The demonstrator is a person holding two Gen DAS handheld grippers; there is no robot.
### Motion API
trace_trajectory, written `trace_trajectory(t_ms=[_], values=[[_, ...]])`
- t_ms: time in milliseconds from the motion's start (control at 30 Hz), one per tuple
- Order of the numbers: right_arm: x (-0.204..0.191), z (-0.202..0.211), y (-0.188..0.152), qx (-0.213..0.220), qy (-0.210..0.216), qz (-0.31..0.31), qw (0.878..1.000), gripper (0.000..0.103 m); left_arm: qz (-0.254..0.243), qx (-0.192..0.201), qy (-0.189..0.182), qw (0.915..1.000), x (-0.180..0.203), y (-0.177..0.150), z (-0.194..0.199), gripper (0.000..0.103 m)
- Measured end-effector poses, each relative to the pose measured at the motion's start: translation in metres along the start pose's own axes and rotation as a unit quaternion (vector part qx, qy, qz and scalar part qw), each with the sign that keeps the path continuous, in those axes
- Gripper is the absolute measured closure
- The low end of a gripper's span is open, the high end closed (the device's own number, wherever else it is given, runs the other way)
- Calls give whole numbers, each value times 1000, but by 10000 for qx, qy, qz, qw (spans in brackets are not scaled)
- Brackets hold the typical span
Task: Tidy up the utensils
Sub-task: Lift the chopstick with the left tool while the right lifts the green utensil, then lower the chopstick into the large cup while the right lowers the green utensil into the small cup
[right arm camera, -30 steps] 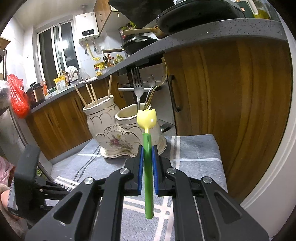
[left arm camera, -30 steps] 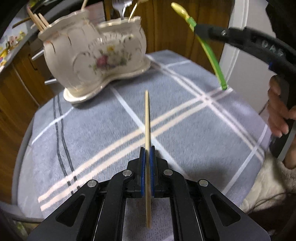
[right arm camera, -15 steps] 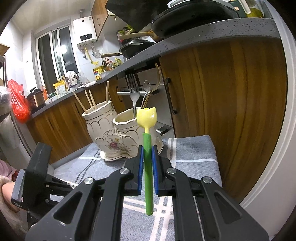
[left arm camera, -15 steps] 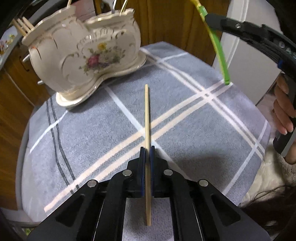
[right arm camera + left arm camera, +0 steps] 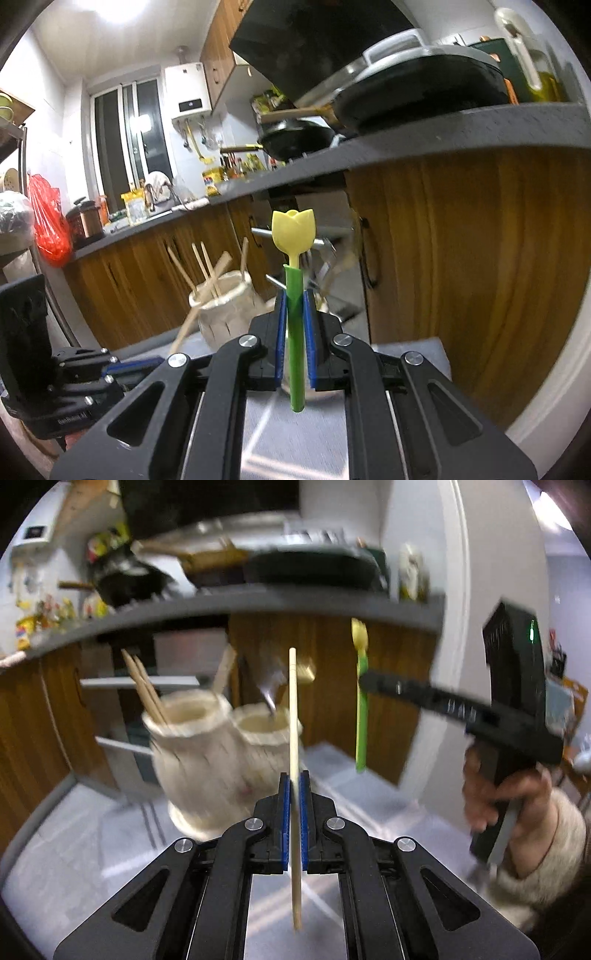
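Observation:
My left gripper (image 5: 293, 781) is shut on a wooden chopstick (image 5: 293, 716) that stands upright in front of the cream ceramic two-pot holder (image 5: 207, 760). Its left pot holds several chopsticks (image 5: 146, 686); its right pot (image 5: 266, 734) holds metal cutlery, blurred. My right gripper (image 5: 294, 306) is shut on a green-handled spoon with a yellow tulip head (image 5: 293, 236), held upright; the spoon also shows in the left wrist view (image 5: 361, 701). In the right wrist view the holder (image 5: 225, 310) lies ahead to the left, and the left gripper (image 5: 74, 373) sits low at the left.
The holder stands on a grey cloth with pale stripes (image 5: 92, 849) over a small table. Wooden cabinets (image 5: 461, 258) and a dark countertop (image 5: 406, 136) with pans rise just behind. A white door frame (image 5: 447, 590) is at the right.
Both grippers have tilted up, so the chopstick and spoon now stand upright. The left gripper has swung from looking down at the cloth to facing the holder; the views are blurred by motion.

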State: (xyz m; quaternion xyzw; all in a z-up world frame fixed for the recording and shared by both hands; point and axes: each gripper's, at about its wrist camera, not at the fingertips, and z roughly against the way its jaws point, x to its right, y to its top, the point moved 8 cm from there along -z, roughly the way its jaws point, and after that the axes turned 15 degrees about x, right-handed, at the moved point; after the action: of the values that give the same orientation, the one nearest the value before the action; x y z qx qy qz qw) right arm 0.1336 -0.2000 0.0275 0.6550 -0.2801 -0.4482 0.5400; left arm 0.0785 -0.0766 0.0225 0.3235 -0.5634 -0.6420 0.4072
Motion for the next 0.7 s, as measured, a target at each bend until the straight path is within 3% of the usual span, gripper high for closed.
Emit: trace_trajectory(t_ms=[233,400,533,700], values=[[-10,-49,18,349,210,-110,9991,94,478,1096,455,9918,-49,48,-25,98],[-9,-78,19,417,81,25,9991,94,788,1582,643,9821,-76,70,-46,98],[-11,-85,15,541,65,258,9982,94,682,2002,721,9747,-76,82,-55,98],[-7,-91,-1,406,54,341,9986,94,292,2172,1058,9699,-77,82,-70,98]])
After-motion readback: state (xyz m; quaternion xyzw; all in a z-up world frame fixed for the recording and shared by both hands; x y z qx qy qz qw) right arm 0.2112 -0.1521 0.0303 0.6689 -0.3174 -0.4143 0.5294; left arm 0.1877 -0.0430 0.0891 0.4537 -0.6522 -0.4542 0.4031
